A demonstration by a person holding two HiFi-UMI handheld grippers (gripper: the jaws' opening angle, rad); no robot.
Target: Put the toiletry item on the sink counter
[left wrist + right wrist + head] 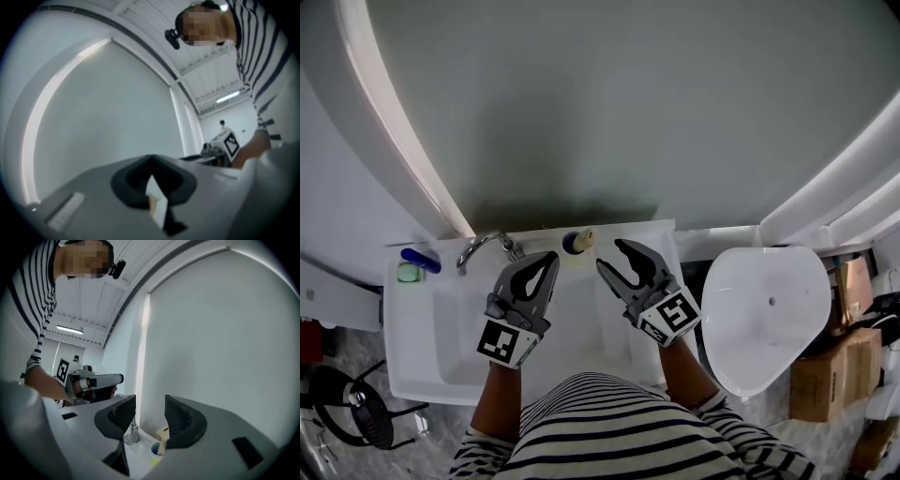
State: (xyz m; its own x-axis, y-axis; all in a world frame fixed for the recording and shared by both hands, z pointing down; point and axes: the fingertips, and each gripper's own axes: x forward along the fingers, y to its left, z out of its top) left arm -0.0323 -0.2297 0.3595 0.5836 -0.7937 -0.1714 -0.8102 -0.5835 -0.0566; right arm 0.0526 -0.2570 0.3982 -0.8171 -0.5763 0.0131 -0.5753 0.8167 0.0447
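Head view: small cup (577, 242) with a pale-handled brush (162, 436) standing in it sits on the far ledge of the sink (417, 347), just right of the faucet (485, 246). Likely the toiletry item, already on the counter. Looks light, rigid and smooth-walled, top-heavy with the brush leaning; best taken low round the cup wall, not by the handle. Right gripper (614, 260) hovers just near of it, jaws parted, nothing between them; the cup shows beyond its right-hand jaw. Left gripper (547, 262) is beside it over the basin, jaws pressed together, empty. Far left on the ledge: blue tube-like item (420, 260) and green block (410, 273), well apart from both grippers.
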